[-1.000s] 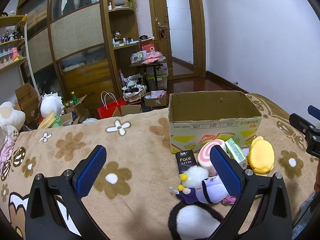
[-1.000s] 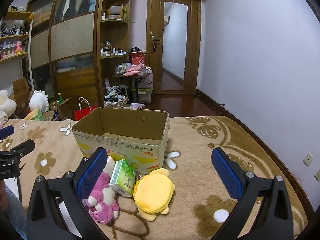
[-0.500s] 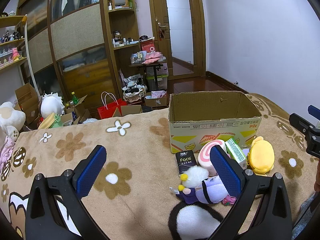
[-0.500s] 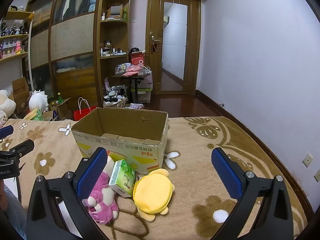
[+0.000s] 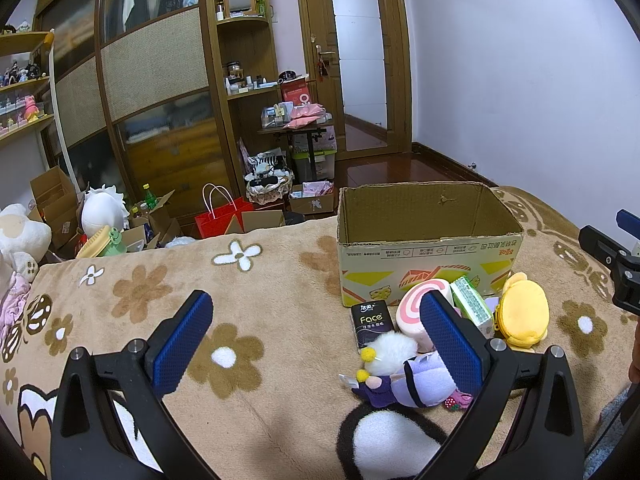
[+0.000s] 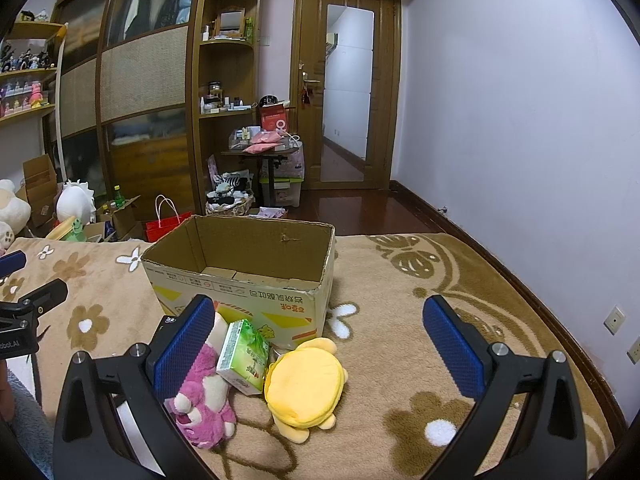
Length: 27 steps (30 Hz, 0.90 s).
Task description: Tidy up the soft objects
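An open cardboard box (image 5: 428, 248) stands on the brown flowered blanket; it also shows in the right wrist view (image 6: 244, 276). In front of it lie a yellow plush (image 5: 522, 312) (image 6: 306, 386), a green tissue pack (image 5: 472, 306) (image 6: 244, 356), a pink swirl roll plush (image 5: 412, 310), a black "Face" pack (image 5: 372, 322), a purple and white doll (image 5: 400, 372) and a pink bear plush (image 6: 202, 404). My left gripper (image 5: 316, 344) is open and empty, left of the pile. My right gripper (image 6: 320, 350) is open and empty above the yellow plush.
The blanket (image 5: 248, 312) covers a bed whose far edge runs behind the box. Beyond it the floor holds cartons, a red bag (image 5: 220, 220) and white plush toys (image 5: 102, 210). A wardrobe, shelves and a door stand behind. A white wall (image 6: 520, 120) is on the right.
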Motion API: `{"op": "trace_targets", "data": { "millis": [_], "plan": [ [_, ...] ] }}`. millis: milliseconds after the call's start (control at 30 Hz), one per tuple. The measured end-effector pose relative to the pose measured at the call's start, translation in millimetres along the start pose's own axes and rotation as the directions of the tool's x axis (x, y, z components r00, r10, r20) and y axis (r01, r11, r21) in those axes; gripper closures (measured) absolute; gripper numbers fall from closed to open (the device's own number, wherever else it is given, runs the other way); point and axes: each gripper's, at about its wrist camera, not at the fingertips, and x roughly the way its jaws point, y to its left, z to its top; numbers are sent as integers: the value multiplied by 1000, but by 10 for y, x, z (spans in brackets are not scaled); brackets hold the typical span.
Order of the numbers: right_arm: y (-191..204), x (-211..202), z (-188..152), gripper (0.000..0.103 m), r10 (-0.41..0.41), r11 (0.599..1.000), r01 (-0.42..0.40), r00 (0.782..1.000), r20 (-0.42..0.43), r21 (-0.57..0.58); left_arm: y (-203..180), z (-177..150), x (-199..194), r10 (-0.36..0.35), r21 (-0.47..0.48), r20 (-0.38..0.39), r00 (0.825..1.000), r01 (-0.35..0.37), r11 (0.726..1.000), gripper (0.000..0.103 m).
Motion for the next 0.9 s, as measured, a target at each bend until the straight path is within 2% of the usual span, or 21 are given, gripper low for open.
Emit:
{"op": "trace_targets", "data": {
  "millis": [900],
  "plan": [
    [-18, 20, -5, 0, -2, 1000, 2, 1000, -3, -2, -3, 2, -1, 2, 2, -1, 1000, -2, 1000, 1]
  ]
}}
